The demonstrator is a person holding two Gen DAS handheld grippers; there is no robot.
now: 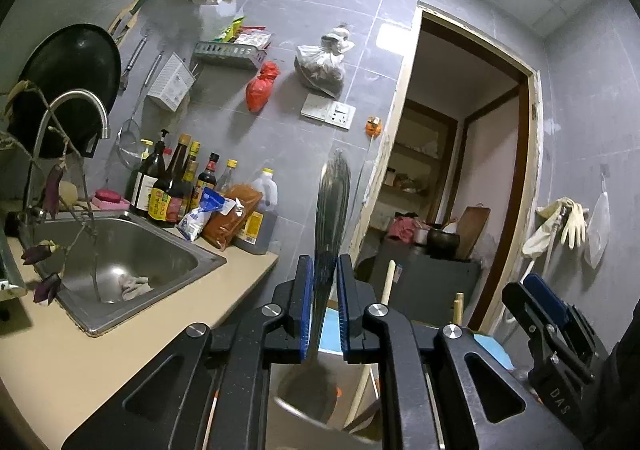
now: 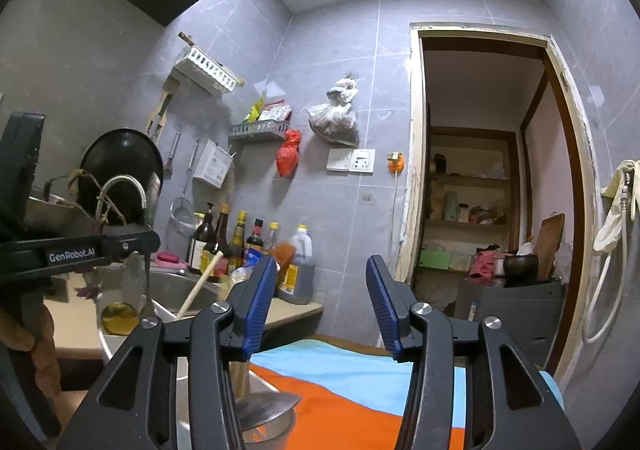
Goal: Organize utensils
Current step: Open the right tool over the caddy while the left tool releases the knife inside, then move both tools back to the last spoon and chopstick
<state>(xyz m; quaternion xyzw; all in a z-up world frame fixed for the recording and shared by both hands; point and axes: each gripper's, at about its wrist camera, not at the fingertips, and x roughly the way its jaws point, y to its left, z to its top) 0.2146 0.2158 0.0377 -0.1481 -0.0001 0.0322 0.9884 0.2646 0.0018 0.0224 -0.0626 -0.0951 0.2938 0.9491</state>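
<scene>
In the left wrist view my left gripper [image 1: 325,270] is shut on a metal spoon [image 1: 334,202]. The spoon stands upright between the blue pads, blurred, with its lower end over a steel cup [image 1: 296,410]. Two wooden handles [image 1: 387,284] stick up just right of it. My right gripper [image 1: 548,314] shows at the right edge of that view. Seen from the right wrist, my right gripper [image 2: 322,270] is open with nothing between its fingers. The steel cup [image 2: 264,414] sits low beside its left finger. The left gripper [image 2: 132,246] and spoon [image 2: 136,282] are at far left, near a wooden handle [image 2: 200,282].
A steel sink [image 1: 208,254] with a curved faucet [image 1: 80,102] is set in the beige counter [image 1: 80,362]. Sauce bottles [image 1: 172,186] and bags line the tiled wall, under a hanging black wok [image 1: 68,82]. An orange and blue cloth [image 2: 340,390] lies below; a doorway [image 2: 480,170] opens right.
</scene>
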